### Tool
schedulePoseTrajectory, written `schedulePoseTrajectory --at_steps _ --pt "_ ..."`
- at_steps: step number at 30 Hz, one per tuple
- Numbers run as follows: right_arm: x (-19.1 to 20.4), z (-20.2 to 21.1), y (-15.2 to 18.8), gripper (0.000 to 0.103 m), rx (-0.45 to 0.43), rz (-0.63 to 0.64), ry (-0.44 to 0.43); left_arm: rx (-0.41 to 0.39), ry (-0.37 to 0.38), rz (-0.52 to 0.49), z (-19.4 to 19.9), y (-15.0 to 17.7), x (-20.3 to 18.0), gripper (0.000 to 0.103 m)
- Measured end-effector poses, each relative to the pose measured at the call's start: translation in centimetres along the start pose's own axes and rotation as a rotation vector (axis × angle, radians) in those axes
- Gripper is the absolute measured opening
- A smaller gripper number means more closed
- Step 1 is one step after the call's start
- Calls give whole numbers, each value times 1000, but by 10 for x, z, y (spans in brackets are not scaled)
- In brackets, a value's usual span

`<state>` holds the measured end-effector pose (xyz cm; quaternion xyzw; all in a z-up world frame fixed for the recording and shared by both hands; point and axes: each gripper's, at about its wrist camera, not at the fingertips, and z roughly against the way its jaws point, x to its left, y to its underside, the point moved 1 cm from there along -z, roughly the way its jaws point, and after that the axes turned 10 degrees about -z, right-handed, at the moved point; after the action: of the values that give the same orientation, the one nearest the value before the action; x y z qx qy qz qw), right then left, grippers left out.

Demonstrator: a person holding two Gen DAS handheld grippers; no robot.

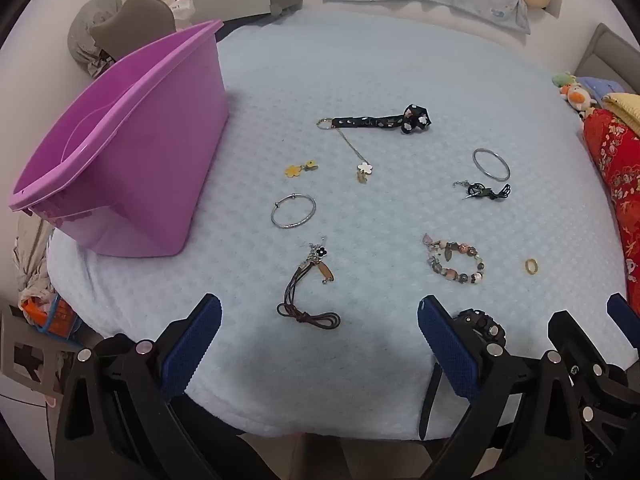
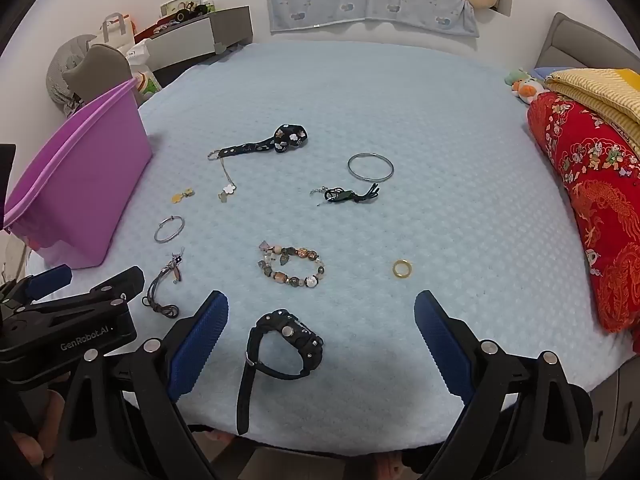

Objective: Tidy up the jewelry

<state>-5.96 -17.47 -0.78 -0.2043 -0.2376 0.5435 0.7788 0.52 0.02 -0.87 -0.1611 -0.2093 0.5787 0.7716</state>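
I hold both tools wide apart, nothing between them: left tool (image 1: pixel 320 344), right tool (image 2: pixel 320 336). All lies on the bed (image 2: pixel 440 120). Nearest is the black watch (image 2: pixel 286 344), in front of the right tool. Farther are the cord necklace (image 1: pixel 308 292), bead bracelet (image 2: pixel 291 266) and gold ring (image 2: pixel 401 268). At far left stands the purple bin (image 1: pixel 120 160).

Purple bin (image 1: pixel 132 168), pale-blue waffle-textured blanket (image 1: pixel 380 80)
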Motion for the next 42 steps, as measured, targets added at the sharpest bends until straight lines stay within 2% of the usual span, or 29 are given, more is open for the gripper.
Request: schedulePoseTrajectory --at_steps 42 --pt "3 -1 1 90 1 0 1 -11 -20 -3 1 2 4 97"
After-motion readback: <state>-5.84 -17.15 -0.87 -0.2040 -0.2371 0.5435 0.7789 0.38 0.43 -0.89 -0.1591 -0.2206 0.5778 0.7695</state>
